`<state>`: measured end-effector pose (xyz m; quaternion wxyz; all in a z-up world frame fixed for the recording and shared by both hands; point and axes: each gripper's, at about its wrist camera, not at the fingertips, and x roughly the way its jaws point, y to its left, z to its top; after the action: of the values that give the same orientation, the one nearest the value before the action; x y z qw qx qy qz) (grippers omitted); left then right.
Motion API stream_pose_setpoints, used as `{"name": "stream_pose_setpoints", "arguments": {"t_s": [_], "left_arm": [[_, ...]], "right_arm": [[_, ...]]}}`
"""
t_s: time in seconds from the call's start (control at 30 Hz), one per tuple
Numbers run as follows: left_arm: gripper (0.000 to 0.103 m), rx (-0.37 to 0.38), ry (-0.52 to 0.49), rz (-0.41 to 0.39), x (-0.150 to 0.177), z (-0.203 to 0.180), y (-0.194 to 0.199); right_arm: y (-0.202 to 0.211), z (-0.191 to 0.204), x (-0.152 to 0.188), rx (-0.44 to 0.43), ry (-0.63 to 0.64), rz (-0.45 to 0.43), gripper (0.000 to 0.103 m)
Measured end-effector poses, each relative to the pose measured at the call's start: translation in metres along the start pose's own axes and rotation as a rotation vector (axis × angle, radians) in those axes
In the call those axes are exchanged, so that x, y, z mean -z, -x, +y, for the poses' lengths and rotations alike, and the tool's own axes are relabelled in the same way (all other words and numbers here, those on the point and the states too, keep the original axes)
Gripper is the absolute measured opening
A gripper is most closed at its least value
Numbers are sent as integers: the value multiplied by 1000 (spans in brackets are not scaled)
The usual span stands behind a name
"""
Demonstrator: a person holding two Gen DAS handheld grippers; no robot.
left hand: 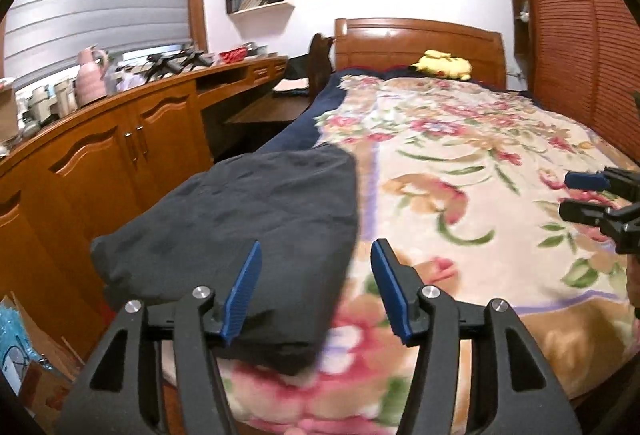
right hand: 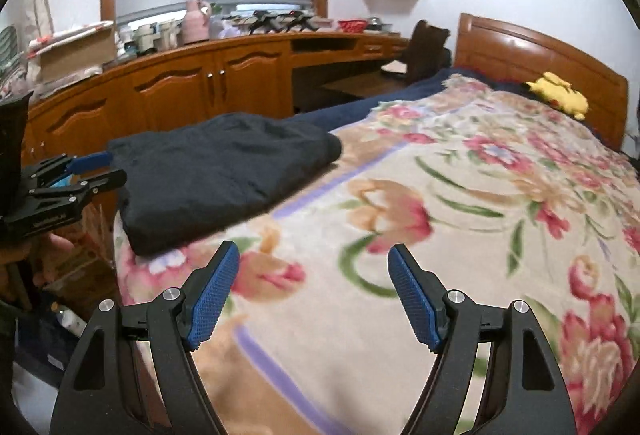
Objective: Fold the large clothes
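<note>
A dark navy garment lies folded into a thick rectangle on the near left corner of the floral blanket. It also shows in the right wrist view. My left gripper is open and empty, hovering just above the garment's near right edge. My right gripper is open and empty over bare blanket, to the right of the garment. Each gripper shows in the other's view: the right one at the right edge, the left one at the left edge, beside the garment.
A wooden headboard and a yellow plush toy are at the far end of the bed. A long wooden cabinet with clutter on top runs along the left. Cardboard boxes sit on the floor beside the bed. A louvred wardrobe stands on the right.
</note>
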<state>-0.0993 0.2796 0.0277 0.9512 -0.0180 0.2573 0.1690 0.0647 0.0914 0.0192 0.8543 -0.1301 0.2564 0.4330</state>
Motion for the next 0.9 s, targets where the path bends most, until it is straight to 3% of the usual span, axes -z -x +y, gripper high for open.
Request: {"name": "stream_pose_setpoints", "arguments": {"t_s": [0.23, 0.4, 0.53, 0.67, 0.9], "left_arm": [[58, 53, -31, -27, -8, -57, 5], [58, 111, -53, -29, -7, -102, 4], [58, 112, -106, -27, -4, -144, 1], [59, 192, -127, -5, -3, -189, -6], [59, 262, -143, 2, -4, -254, -19]], "right_arm": [[41, -31, 29, 45, -47, -14, 84], [65, -59, 52, 121, -103, -29, 85], [84, -80, 68, 183, -128, -48, 85], [100, -98, 85, 236, -143, -69, 85], [121, -133, 106, 311, -184, -90, 85]]}}
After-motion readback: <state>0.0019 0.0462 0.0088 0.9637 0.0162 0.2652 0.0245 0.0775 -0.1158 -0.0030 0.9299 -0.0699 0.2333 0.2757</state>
